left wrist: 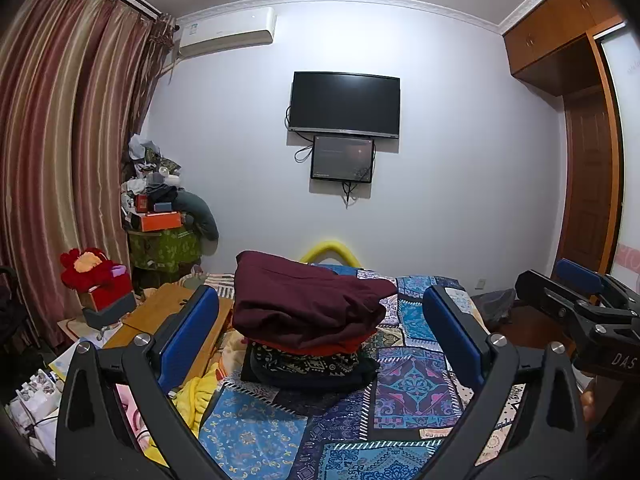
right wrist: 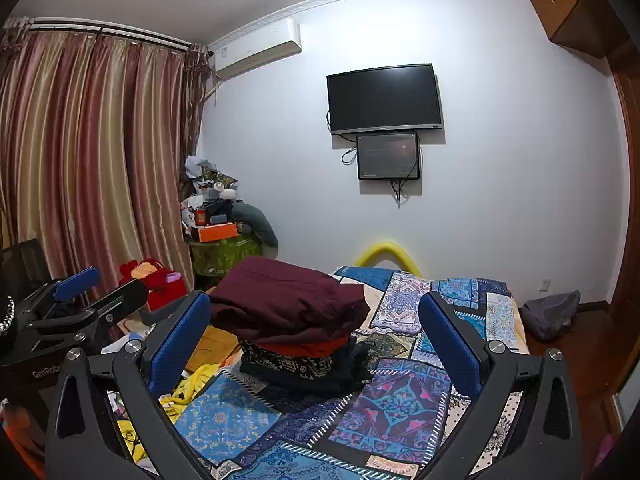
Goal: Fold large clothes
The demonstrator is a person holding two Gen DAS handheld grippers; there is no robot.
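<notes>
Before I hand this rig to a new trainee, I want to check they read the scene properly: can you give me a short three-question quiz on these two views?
1. True or false: the left gripper is shut on a garment.
2. Which garment tops the folded stack on the patchwork bedspread? A) yellow B) maroon C) patterned black
3. Fill in: the small screen hangs directly ___ the television.

Key: 1 false, its jaws stand wide apart and empty, as do those of the right gripper. 2 B, the maroon garment. 3 below.
</notes>
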